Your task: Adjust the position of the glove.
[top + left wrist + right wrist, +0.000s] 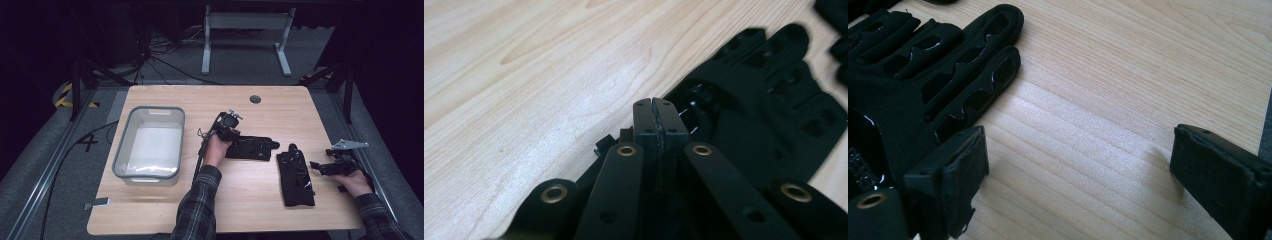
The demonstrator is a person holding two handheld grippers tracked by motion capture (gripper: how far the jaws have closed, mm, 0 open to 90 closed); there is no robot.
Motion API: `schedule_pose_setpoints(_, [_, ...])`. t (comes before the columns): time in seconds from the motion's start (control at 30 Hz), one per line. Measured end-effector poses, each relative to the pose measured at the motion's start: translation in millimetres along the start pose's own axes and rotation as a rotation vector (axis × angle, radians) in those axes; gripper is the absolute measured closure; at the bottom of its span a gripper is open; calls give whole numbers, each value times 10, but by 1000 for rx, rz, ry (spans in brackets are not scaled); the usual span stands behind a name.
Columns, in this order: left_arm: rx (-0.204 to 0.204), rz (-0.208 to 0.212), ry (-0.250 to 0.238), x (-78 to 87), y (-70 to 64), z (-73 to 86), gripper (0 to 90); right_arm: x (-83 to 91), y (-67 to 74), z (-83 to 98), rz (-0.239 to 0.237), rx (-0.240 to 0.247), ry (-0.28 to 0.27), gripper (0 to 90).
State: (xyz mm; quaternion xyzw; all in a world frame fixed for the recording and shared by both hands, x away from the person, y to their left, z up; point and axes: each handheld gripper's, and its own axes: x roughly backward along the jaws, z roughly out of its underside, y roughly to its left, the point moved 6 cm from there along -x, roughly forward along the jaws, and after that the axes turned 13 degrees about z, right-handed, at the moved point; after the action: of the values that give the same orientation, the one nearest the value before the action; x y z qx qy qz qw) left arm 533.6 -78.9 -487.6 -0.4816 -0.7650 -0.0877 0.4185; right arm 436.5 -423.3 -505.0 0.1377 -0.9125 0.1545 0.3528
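Judging by the empty grey bin [150,145], you have yet to put either black glove away. Your left gripper [659,112] has its jaws pressed together at the edge of the left glove [250,148], though whether fabric is pinched I cannot tell. Your right gripper [1073,170] stands wide open beside the right glove [296,175], which lies flat on the table [250,210].

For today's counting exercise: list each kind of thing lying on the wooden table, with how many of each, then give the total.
Black gloves: 2
Grey bin: 1
Total: 3
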Motion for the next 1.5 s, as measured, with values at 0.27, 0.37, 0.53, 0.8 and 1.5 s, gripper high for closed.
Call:
schedule_pose_setpoints(0.27, [0, -24, 43, -7, -25, 110, 899, 0, 0, 0, 0, 0, 0, 92])
schedule_pose_setpoints(0.37, [7, -28, 47, 34, -84, 187, 899, 0, 0, 0, 0, 0, 0, 92])
schedule_pose_setpoints(0.53, [10, -33, 59, 100, -222, 320, 899, -1, 0, 0, 0, 0, -1, 92])
schedule_pose_setpoints(0.8, [-24, -23, 110, 217, -460, 532, 899, -1, 0, 0, 0, 0, -1, 92])
schedule_pose_setpoints(1.5, [-93, 188, 92, 263, -1109, 934, 898, 0, 0, 0, 0, 0, 0, 92])
